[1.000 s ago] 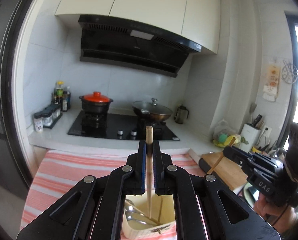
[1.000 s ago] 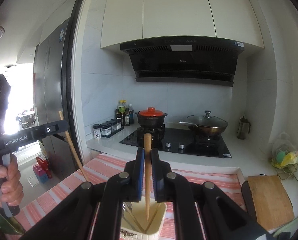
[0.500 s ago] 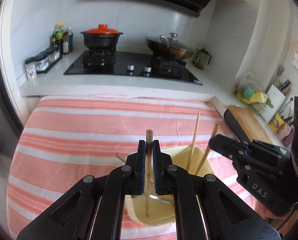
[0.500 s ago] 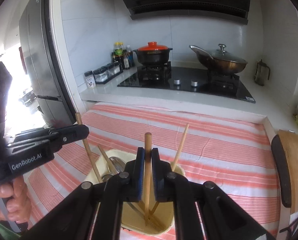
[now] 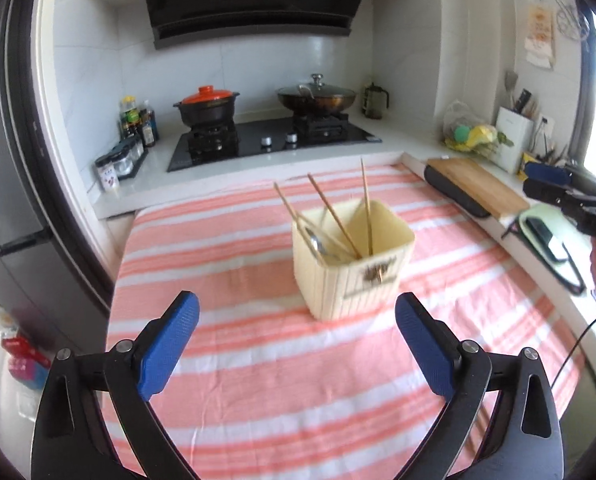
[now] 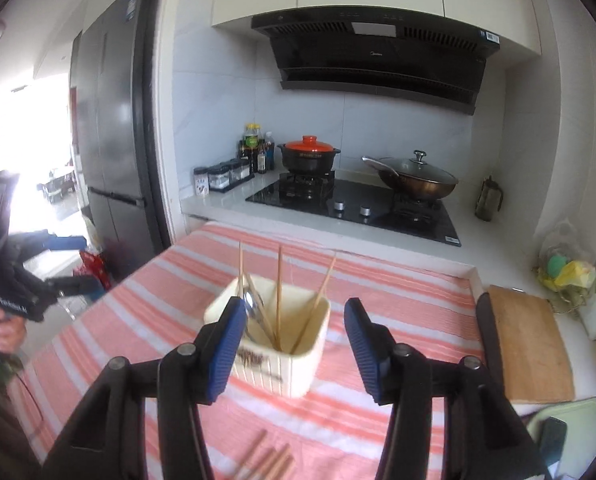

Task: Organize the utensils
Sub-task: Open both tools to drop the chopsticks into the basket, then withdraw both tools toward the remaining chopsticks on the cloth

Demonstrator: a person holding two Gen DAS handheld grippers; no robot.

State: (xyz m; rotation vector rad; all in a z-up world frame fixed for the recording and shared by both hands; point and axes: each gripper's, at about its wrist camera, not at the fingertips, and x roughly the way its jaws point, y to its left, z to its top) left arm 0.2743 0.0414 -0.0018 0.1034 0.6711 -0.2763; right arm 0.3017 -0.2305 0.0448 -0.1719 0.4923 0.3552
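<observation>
Both grippers, left and right, are seen spread apart and emptied, the chopsticks clamped a second ago now left leaning in the holder on the striped cloth, while more sticks are left to be gathered.

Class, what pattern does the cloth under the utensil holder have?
The cloth has salmon-pink and white stripes, clearest in the left wrist view.

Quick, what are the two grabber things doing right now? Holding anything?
Left gripper: jaws open wide, holding nothing.
Right gripper: jaws open, holding nothing; the cream ribbed plastic utensil box sits beyond them.
</observation>
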